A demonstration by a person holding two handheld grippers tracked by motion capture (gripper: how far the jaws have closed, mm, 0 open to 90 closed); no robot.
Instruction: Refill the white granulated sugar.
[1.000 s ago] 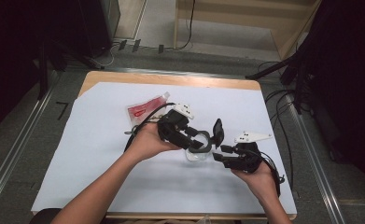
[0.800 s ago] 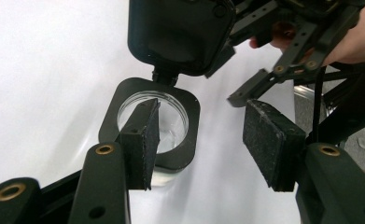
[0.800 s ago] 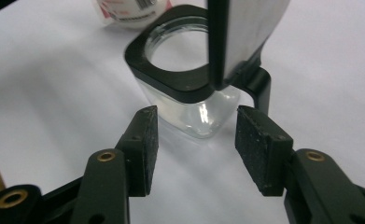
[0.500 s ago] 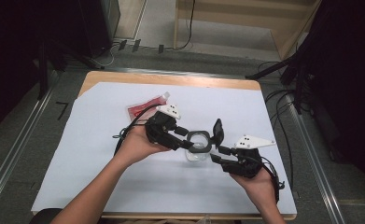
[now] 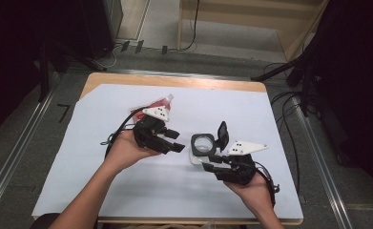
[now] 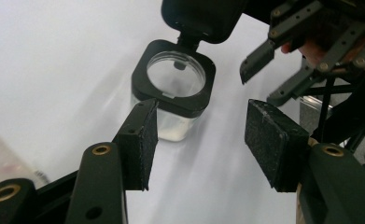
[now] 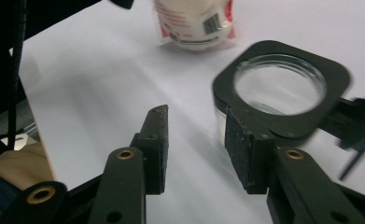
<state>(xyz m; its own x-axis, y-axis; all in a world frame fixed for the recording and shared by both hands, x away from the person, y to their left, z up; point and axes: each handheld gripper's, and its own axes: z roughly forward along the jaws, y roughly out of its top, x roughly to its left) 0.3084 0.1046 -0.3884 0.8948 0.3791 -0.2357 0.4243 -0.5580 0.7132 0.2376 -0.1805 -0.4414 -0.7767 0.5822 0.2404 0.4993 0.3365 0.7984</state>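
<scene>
One clear jar (image 5: 202,145) with hinged black lid (image 5: 222,133), one red-and-white packet (image 5: 153,106), two grippers

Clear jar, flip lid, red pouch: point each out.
clear jar (image 6: 168,128), left gripper view, on its clear wall
flip lid (image 5: 222,133), high view, on its black underside
red pouch (image 7: 196,21), right gripper view, on its printed front

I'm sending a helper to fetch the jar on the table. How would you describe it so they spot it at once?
On the white sheet covering the table, look just right of the middle, between the two grippers. The jar is small, clear and square, with a black collar round its mouth and a black lid flipped up. Its only neighbour is a red-and-white packet farther back.
</scene>
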